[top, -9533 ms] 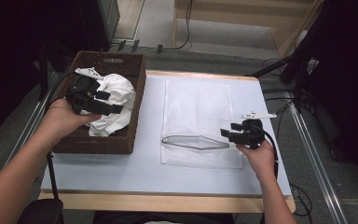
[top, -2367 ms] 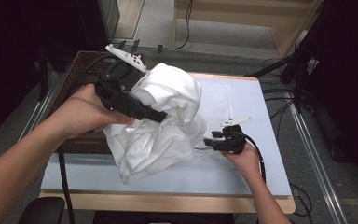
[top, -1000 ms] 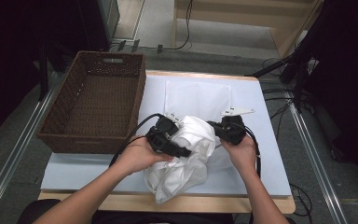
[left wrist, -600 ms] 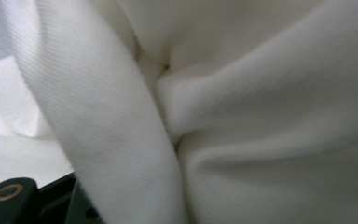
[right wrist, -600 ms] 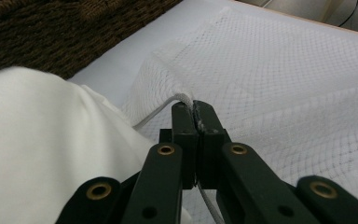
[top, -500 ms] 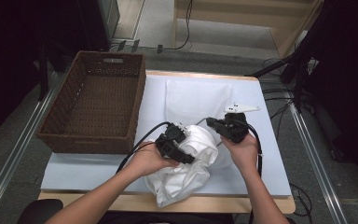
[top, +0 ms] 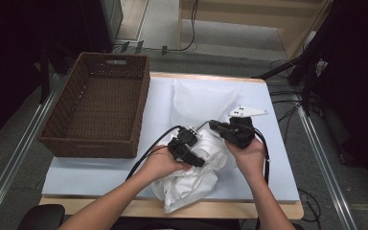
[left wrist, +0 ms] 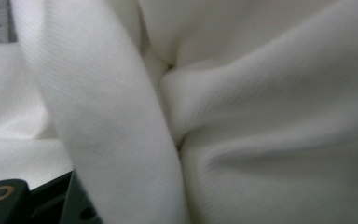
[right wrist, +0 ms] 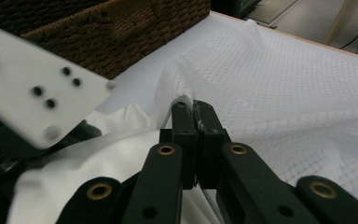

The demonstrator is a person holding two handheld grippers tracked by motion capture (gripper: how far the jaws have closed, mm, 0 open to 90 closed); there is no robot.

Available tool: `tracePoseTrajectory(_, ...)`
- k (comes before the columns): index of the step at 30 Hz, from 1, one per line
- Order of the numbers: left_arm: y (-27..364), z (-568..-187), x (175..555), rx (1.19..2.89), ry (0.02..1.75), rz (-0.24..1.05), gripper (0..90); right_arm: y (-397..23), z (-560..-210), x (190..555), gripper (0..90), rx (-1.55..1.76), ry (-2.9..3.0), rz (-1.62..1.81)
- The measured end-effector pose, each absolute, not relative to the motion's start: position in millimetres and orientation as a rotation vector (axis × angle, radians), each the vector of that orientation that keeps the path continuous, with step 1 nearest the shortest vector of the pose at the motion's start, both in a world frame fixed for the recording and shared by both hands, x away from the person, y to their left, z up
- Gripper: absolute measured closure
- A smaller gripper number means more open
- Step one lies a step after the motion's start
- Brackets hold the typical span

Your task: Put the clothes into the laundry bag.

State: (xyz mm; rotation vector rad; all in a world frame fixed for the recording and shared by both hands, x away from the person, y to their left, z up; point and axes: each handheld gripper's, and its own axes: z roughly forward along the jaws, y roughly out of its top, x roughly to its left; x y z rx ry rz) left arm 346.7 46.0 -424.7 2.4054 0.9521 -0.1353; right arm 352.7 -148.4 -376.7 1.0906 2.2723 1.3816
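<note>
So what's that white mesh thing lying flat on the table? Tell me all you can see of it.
The mesh bag looks like a thin white net pouch with a fine diamond-grid weave. It lies mostly flat on the pale table cover, right of the wicker basket. Its near edge is lifted: the right gripper has its jaws closed on a fold of that edge. A crumpled white garment bunches against that end, the left gripper pushed into it.

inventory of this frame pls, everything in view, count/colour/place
wicker basket: 1, dark brown, left on the table, empty
mesh bag: 1, white, flat on the far middle of the table, edge lifted
white garment: 1, bunched at the near edge
table: 1, pale top, wooden edge
left gripper: 1, black, on the garment
right gripper: 1, black, shut on the mesh bag's edge
</note>
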Motion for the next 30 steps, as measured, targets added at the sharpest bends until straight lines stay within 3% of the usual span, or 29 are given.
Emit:
tracePoseTrajectory(4,52,-419,355,2.358,1.015,-0.177,44.4,-148,-376,343,90.0,1.056,2.296,1.358)
tracePoseTrajectory(8,52,-407,363,2.361,1.042,-0.126,44.7,-149,-373,338,90.0,1.037,2.291,1.374)
tracePoseTrajectory(13,43,-421,369,2.375,1.065,-0.096,43.5,-147,-374,339,90.0,1.055,2.310,1.384)
tracePoseTrajectory(21,45,-430,381,2.275,1.138,-0.136,33.1,-143,-375,334,90.0,1.009,2.338,1.374)
tracePoseTrajectory(30,53,-411,367,2.304,0.997,-0.075,17.9,-149,-377,335,90.0,1.036,2.329,1.389)
